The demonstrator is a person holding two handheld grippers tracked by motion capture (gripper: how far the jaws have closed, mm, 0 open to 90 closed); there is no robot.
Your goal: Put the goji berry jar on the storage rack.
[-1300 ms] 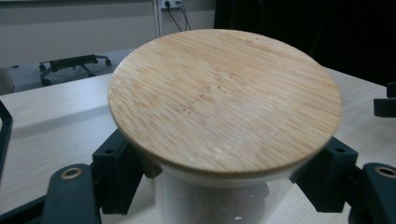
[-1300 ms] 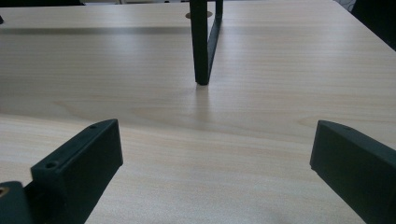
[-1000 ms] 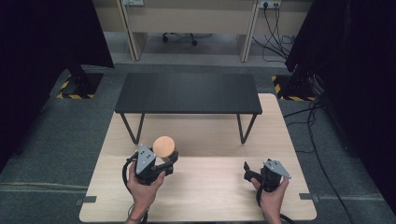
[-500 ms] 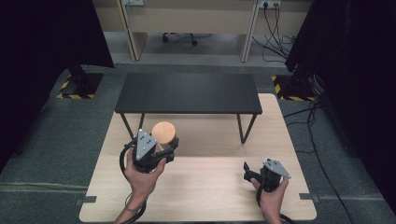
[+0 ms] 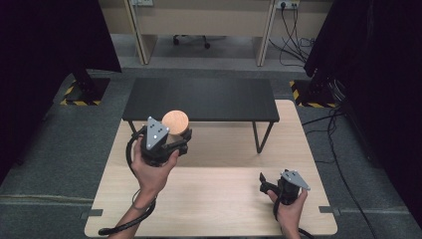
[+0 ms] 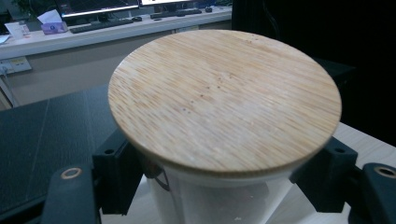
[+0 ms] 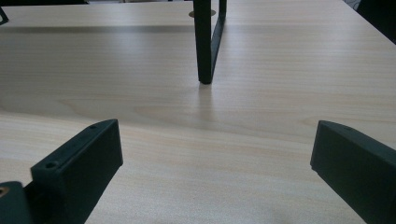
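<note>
In front of my right claw the worktop lies bare up to the black leg of the low black bench, which blocks the way ahead. My left claw is full with the lidded jar, close to the bench edge.

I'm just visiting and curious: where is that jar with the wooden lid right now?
The jar with the wooden lid is clamped in the left gripper, at the high view's left, by the black shelf's front-left corner.

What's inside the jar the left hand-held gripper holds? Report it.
Cannot tell. The round wooden lid covers the jar mouth, and the frosted wall below it, clamped by the left hand-held gripper, shows no clear contents.
</note>
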